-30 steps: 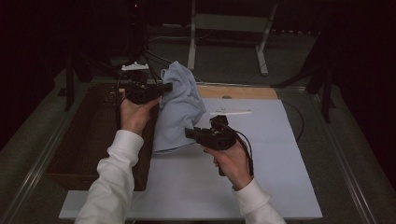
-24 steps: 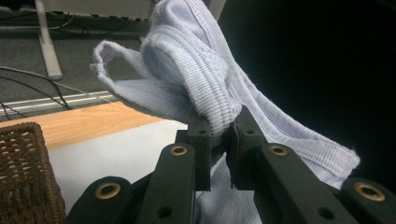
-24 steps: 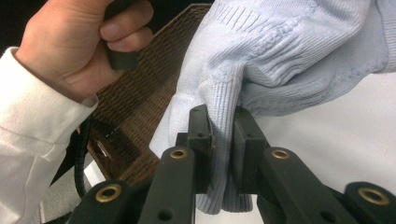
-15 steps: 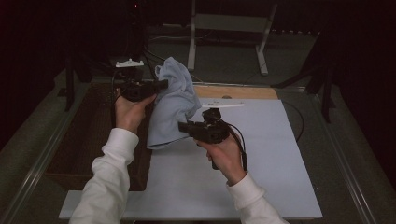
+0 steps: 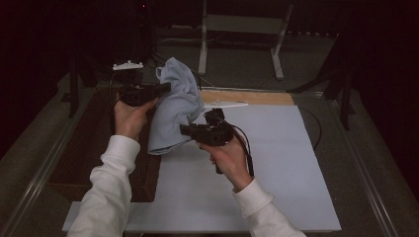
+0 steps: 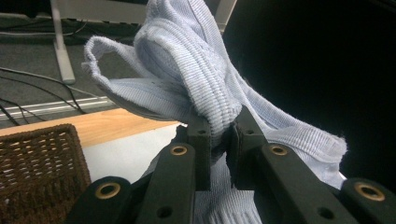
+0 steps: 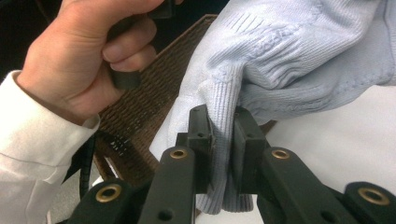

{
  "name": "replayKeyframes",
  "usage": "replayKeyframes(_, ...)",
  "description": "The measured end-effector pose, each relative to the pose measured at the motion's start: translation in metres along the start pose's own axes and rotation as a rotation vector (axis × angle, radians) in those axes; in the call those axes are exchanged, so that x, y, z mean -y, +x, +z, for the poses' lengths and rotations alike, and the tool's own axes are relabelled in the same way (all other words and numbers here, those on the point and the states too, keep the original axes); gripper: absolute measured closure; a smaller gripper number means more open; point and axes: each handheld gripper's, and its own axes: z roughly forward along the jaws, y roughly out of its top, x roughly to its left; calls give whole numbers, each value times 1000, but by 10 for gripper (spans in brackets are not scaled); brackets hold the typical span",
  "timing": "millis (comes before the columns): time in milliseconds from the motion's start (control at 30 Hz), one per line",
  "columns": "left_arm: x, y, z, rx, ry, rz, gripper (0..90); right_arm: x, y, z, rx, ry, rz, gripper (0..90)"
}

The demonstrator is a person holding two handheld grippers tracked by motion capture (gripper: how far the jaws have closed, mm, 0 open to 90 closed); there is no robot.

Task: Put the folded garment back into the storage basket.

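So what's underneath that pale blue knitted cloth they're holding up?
Under the knitted cloth, held up by the left gripper and right gripper, lie the white sheet's edge and a dark wicker basket. Whatever the hanging fabric covers is hidden.

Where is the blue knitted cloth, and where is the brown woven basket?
blue knitted cloth (image 5: 173, 116), high view, on its hanging middle.
brown woven basket (image 6: 39, 168), left gripper view, on its woven side wall.

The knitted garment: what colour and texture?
Pale blue garment, ribbed knit; clearest in the left gripper view.
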Motion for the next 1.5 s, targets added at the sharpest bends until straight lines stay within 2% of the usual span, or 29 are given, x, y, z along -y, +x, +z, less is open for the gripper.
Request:
replayKeyframes(667, 2, 16, -17, -40, -1, -2, 817, -2, 17, 23, -32, 13, -11, 808)
replayKeyframes(1500, 6, 37, -40, -83, -15, -10, 817, 6, 33, 52, -40, 45, -23, 808)
